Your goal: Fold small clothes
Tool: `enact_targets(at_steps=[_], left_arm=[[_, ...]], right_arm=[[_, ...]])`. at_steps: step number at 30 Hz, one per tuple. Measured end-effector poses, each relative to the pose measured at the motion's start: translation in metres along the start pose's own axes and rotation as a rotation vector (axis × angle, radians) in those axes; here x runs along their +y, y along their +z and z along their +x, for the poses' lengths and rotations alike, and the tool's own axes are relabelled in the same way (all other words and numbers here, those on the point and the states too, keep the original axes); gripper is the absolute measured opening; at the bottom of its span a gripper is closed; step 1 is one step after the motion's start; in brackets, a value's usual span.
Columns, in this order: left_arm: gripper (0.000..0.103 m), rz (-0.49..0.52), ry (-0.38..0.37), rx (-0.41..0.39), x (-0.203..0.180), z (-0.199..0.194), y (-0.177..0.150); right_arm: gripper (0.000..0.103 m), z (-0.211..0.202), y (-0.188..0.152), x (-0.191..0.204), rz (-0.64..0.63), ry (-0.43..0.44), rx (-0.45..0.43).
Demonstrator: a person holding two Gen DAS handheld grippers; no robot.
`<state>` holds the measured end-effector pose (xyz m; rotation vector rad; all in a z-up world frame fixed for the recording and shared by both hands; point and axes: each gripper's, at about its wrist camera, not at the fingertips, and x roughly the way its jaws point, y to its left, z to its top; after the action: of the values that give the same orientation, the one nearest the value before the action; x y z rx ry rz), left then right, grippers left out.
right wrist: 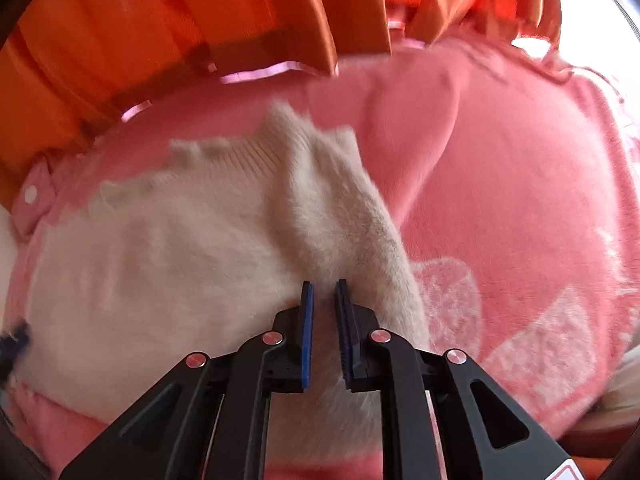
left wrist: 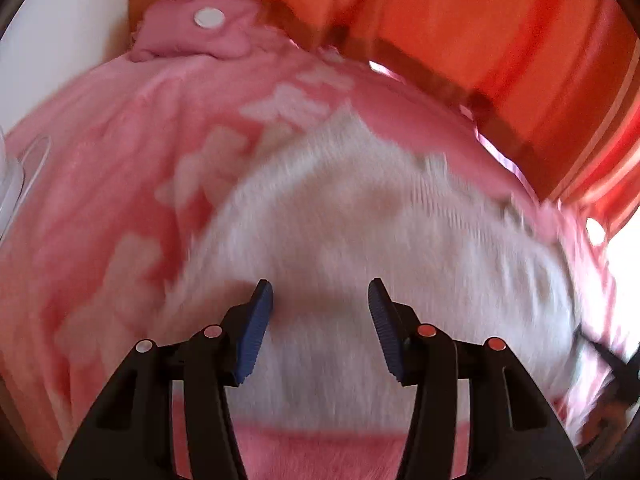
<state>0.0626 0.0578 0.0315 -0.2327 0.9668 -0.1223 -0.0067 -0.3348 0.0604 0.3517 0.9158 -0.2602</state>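
A small fuzzy white sweater lies on a pink blanket with pale patches. My left gripper is open just above the sweater's body, nothing between its blue pads. In the right wrist view the sweater lies spread to the left, with a raised fold of it running up from my right gripper. The right gripper is shut on that fold, with white fabric pinched between its blue pads. The left view is motion-blurred.
Orange curtains hang behind the blanket's far edge. A pink tab with a white snap sits at the far left corner; it also shows in the right wrist view. A white wall is at left.
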Motion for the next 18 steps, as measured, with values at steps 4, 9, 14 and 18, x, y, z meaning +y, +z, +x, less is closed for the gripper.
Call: enact_targets(at_steps=[4,9,14,18], left_arm=[[0.053,0.051,0.031,-0.027,-0.008,0.000,-0.020],[0.053,-0.002,0.014,-0.051,-0.002,-0.023,-0.024],[0.072,-0.273,0.016,-0.104,0.049,-0.051,-0.038],[0.073,-0.436,-0.019,-0.030,0.076,-0.032,-0.040]], right_arm=[[0.016,0.021,-0.029,0.030,-0.106,0.004,0.123],[0.017,-0.011,-0.026,0.048,-0.088,0.042,0.046],[0.017,-0.035,-0.041,0.101,-0.198,0.179,-0.013],[0.017,0.001,-0.058,0.136,-0.244,0.200,0.036]])
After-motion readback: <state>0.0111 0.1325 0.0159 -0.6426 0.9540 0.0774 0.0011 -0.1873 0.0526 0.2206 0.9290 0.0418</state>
